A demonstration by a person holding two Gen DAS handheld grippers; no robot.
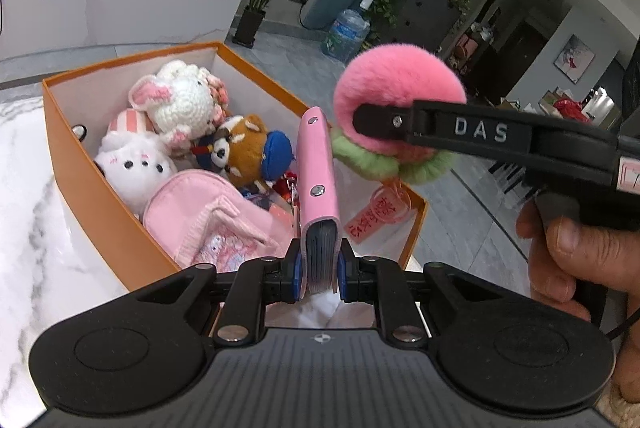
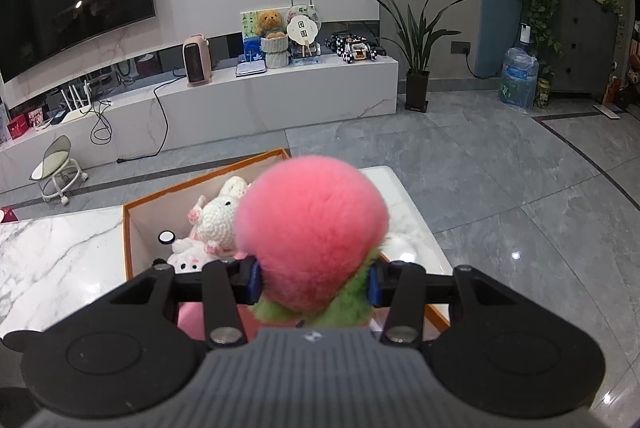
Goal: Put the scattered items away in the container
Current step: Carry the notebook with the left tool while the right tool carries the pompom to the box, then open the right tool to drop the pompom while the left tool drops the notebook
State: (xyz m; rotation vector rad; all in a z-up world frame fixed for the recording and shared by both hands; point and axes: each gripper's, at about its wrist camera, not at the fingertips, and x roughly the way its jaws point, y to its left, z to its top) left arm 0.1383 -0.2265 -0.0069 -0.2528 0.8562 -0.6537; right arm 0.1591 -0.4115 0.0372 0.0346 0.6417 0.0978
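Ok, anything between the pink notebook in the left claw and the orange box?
Nothing visible. The pink notebook hangs over the open orange box; only soft toys already lie below.

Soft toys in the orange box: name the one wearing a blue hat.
The brown plush animal in the middle of the orange box. The crocheted rabbit and white plush bunny beside it are white and pink, hatless.

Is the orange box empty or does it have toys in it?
It has toys in it. The orange box has no lid on and holds a white crochet bunny, a brown plush and a pink pouch.
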